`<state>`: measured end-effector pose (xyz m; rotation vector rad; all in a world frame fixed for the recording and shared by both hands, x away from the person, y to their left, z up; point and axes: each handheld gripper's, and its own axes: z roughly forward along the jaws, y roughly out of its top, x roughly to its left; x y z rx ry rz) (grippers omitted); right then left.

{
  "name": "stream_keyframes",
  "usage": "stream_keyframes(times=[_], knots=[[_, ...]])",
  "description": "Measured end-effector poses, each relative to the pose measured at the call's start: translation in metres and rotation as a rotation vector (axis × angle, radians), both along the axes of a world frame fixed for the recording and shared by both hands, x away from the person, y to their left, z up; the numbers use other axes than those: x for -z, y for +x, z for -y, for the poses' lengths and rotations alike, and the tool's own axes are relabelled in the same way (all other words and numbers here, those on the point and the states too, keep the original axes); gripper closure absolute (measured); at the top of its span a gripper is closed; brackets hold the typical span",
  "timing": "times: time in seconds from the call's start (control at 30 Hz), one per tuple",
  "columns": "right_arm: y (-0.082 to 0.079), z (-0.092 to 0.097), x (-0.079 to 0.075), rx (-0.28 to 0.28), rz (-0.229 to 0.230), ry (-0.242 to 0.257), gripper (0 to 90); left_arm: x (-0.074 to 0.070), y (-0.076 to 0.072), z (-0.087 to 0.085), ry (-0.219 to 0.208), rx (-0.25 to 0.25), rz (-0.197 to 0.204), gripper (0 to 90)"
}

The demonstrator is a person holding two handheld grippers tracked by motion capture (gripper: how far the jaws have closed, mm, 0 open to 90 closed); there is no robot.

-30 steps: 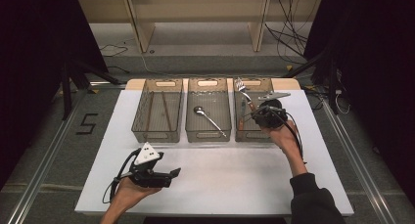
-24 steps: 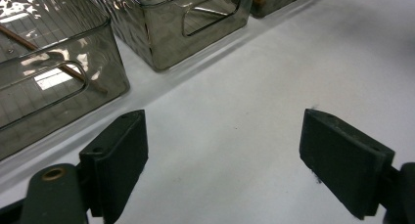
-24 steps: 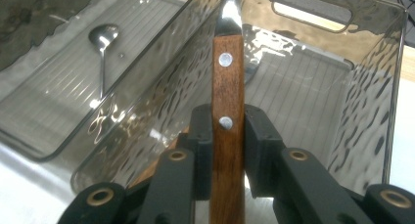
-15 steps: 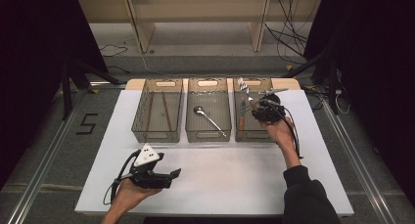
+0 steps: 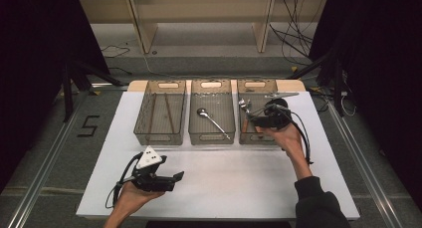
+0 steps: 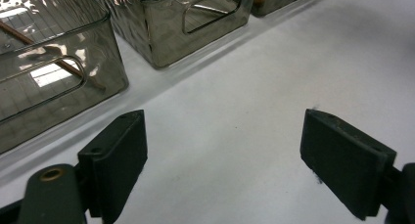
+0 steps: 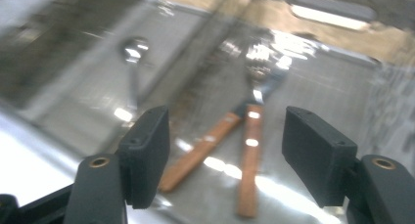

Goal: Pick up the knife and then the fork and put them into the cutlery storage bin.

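White table [image 5: 239, 178]; right tongs [image 7: 225, 150] gape above, seemingly, two forks [image 7: 247, 150].

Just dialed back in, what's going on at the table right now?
A person holds a gripper in each hand at a white table with three clear bins. The right gripper is open over the right bin, jaws above two wooden-handled utensils lying inside. The left gripper rests open on the near side, gripping nothing. The middle bin holds a metal spoon; the left bin holds thin brown sticks.
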<state>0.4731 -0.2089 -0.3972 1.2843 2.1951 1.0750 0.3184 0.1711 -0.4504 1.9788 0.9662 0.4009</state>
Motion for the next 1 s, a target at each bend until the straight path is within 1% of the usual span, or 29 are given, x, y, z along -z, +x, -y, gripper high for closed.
stream_keyframes(times=[0.03, 0.1, 0.13, 0.2, 0.37, 0.43, 0.53, 0.7, 0.77, 0.8, 0.9, 1.0], knots=[[-0.004, -0.001, -0.001, -0.007, 0.010, 0.009, 34.2, 0.000, 0.000, -0.001, 0.000, -0.001, 0.001, 17.3], [-0.015, -0.002, -0.002, -0.037, 0.027, 0.045, 33.3, 0.000, 0.000, -0.002, -0.011, -0.004, 0.001, 17.2], [-0.019, -0.003, -0.002, -0.048, 0.032, 0.051, 32.7, -0.001, 0.001, -0.004, -0.018, -0.008, 0.001, 17.2], [-0.033, -0.004, -0.002, -0.073, 0.058, 0.071, 31.5, 0.000, 0.001, -0.006, -0.026, -0.014, 0.000, 17.2], [-0.067, -0.002, 0.000, -0.124, 0.094, 0.135, 28.7, 0.000, 0.001, -0.011, -0.045, -0.024, 0.001, 17.2], [-0.078, -0.001, 0.003, -0.133, 0.107, 0.140, 28.1, 0.000, 0.001, -0.013, -0.058, -0.029, -0.002, 17.2], [-0.096, 0.002, 0.010, -0.145, 0.122, 0.156, 27.4, 0.001, 0.002, -0.014, -0.064, -0.029, -0.002, 17.2], [-0.115, 0.008, 0.021, -0.163, 0.127, 0.189, 25.3, 0.002, 0.002, -0.017, -0.081, -0.031, -0.007, 17.2], [-0.121, 0.009, 0.026, -0.172, 0.137, 0.188, 24.9, 0.003, 0.002, -0.018, -0.083, -0.032, -0.008, 17.2], [-0.124, 0.009, 0.026, -0.168, 0.136, 0.190, 24.6, 0.004, 0.002, -0.018, -0.086, -0.034, -0.010, 17.2], [-0.133, 0.013, 0.030, -0.168, 0.149, 0.215, 24.2, 0.005, 0.002, -0.019, -0.092, -0.032, -0.009, 17.2], [-0.142, 0.014, 0.035, -0.174, 0.162, 0.212, 23.1, 0.006, 0.002, -0.021, -0.098, -0.031, -0.010, 17.2]])
